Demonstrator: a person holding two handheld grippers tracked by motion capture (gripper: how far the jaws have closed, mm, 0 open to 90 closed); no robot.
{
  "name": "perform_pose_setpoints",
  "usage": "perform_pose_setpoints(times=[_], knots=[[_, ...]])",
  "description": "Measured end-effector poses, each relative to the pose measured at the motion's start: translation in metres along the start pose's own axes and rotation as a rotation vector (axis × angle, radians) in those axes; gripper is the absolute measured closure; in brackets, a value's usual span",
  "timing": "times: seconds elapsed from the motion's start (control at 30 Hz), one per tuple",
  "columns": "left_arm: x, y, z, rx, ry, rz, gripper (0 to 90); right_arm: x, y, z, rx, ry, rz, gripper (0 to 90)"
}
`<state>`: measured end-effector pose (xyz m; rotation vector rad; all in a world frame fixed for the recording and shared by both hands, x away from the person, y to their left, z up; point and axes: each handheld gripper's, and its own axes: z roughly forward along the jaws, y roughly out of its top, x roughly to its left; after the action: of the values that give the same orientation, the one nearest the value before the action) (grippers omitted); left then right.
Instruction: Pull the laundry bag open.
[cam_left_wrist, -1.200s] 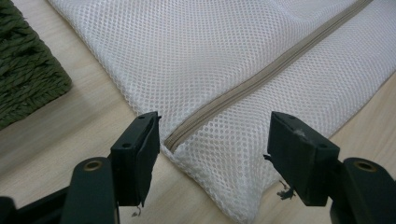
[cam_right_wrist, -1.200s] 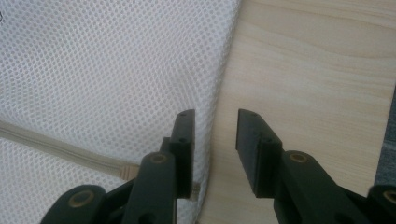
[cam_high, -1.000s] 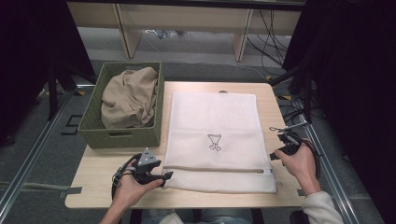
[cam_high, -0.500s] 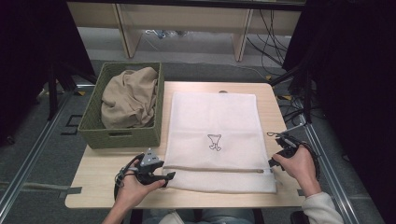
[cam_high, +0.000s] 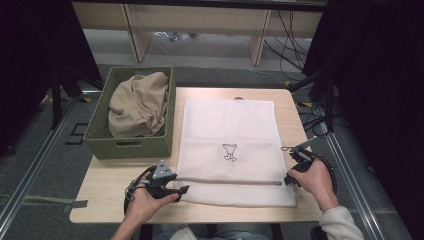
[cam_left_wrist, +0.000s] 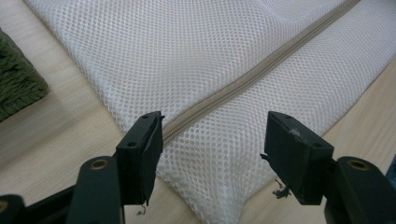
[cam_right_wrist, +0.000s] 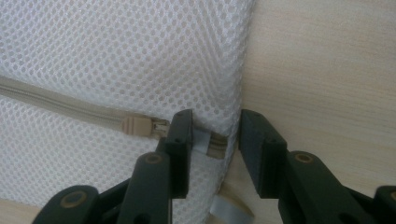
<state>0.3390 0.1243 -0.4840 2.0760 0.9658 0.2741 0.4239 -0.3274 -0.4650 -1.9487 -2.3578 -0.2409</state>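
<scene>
White rectangular mesh laundry bag (cam_high: 230, 150), lying flat on the pale wooden table (cam_high: 105, 200) and covering the centre of the high view; a small dark printed emblem (cam_high: 229, 152) marks its middle. A beige zipper (cam_high: 225, 180) runs across the bag near its lower edge, from left to right of the frame. In the right gripper view the beige zipper slider (cam_right_wrist: 135, 126) sits at centre left, close to the bag's side edge, with the zipper tape running away to the left border.

Right gripper (cam_right_wrist: 212, 135), at the lower right of the high view (cam_high: 295, 167), held in the person's right hand (cam_high: 312, 180). Its black jaws have just been opening; they straddle the bag's side edge at the zipper's end, a fold of mesh and tape standing between them. The right jaw stands off the fabric; whether the left jaw touches it cannot be told.

Left gripper (cam_left_wrist: 212, 140), at the lower left of the high view (cam_high: 172, 187), held in the person's left hand (cam_high: 145, 202). Its jaws are spread wide above the bag's opposite corner, the zipper's end lying just beside the left jaw, and nothing is clamped between them.

Olive-green woven basket (cam_high: 97, 135), at the left of the high view, just beside the bag's left edge. It contains a crumpled tan cloth (cam_high: 137, 105).

Dark cables (cam_high: 295, 45) lie on the grey floor beyond the table, at upper right.
</scene>
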Motion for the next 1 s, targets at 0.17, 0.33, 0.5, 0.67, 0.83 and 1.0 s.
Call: perform_pose_setpoints(times=[0.17,0.33,0.5,0.67,0.83,1.0], knots=[[0.0,0.0,0.001,0.001,0.015,0.01,36.6,-0.001,0.001,0.005,-0.007,-0.009,-0.033,67.2],[0.0,0.0,0.0,-0.006,0.009,0.007,36.6,0.003,0.001,0.007,-0.011,-0.014,0.007,72.6],[-0.001,0.001,0.0,-0.007,0.007,0.013,36.6,0.005,0.003,0.006,0.009,-0.011,-0.047,80.7],[-0.003,0.003,0.003,-0.016,-0.008,0.019,37.4,0.008,0.003,0.007,-0.003,-0.032,-0.068,83.6],[-0.008,0.008,0.01,-0.032,-0.06,0.041,40.0,0.011,0.001,0.004,0.009,-0.021,-0.06,84.5],[-0.015,0.021,0.022,-0.03,-0.094,0.083,40.8,0.012,0.001,-0.001,-0.05,-0.028,-0.103,84.7]])
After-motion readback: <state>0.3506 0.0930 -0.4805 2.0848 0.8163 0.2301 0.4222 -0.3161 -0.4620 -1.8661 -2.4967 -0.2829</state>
